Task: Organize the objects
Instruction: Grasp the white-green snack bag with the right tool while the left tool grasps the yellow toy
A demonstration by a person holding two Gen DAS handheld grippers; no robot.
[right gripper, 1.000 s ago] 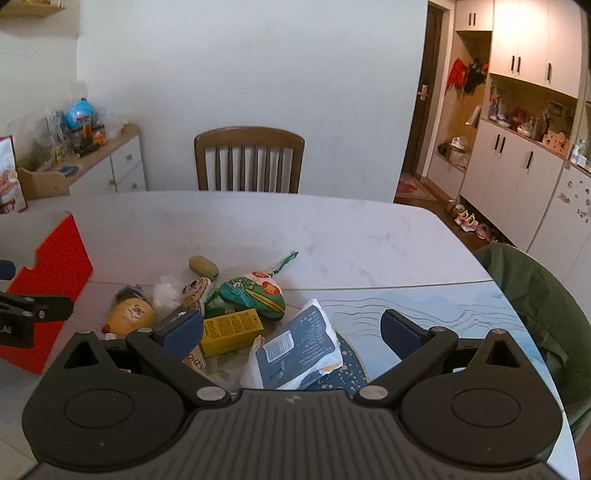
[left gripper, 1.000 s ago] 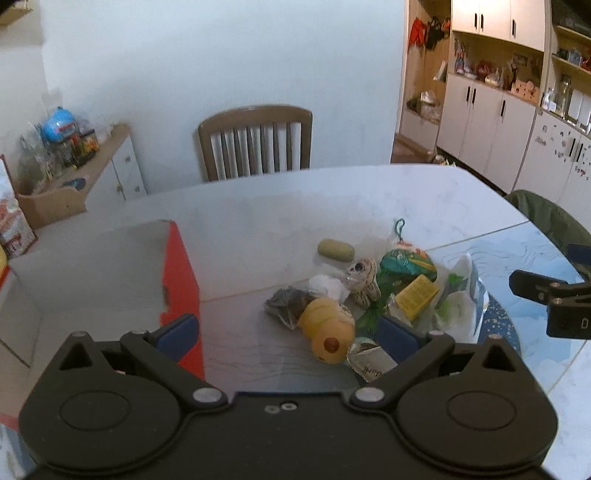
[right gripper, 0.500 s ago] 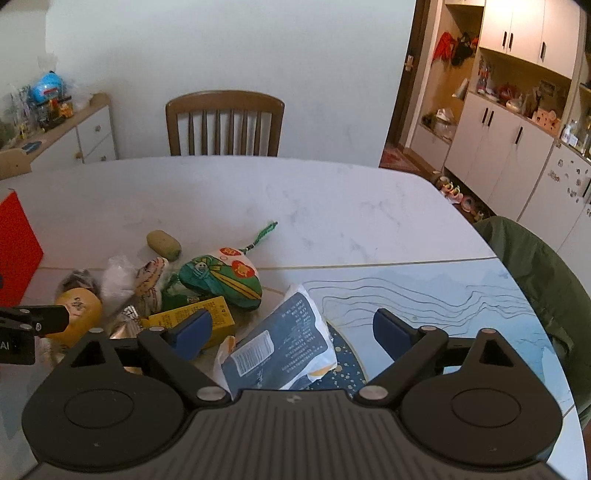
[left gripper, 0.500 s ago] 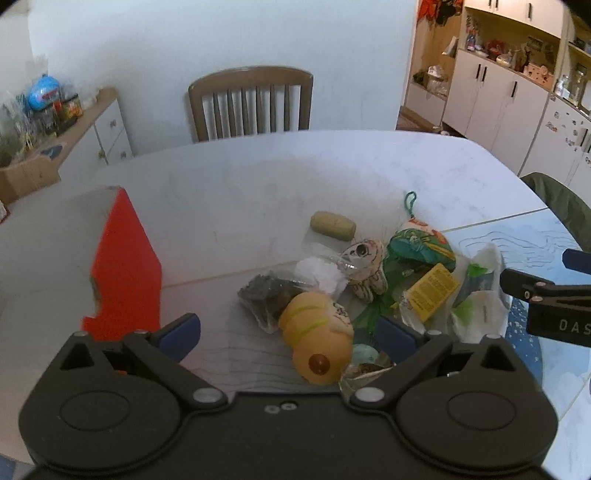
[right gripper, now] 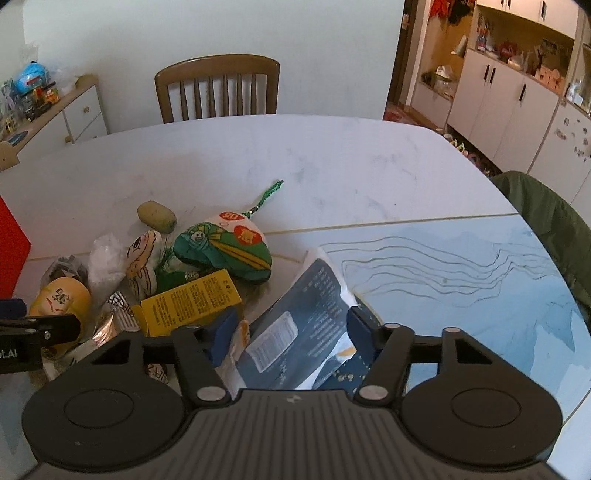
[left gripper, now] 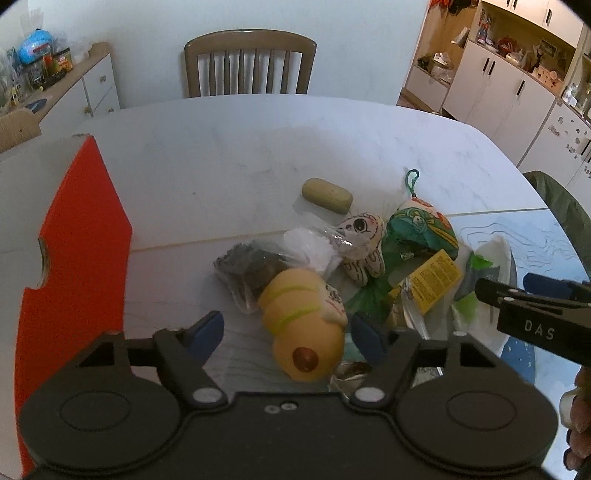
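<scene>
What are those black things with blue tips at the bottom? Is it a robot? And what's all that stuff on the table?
No robot: a person holds two grabbing tools, each with a camera looking along its fingers. One picture comes from the left claw, the other from the right claw. Both are open and hold nothing. On the white table lies a heap: a yellow toy by the left claw, a yellow box, a green pouch, and a blue packet between the right claw's fingers. A red box stands to the left.

A wooden chair [right gripper: 217, 88] stands against the white wall [right gripper: 221, 29], white cabinets [right gripper: 498, 107] rightward.
</scene>
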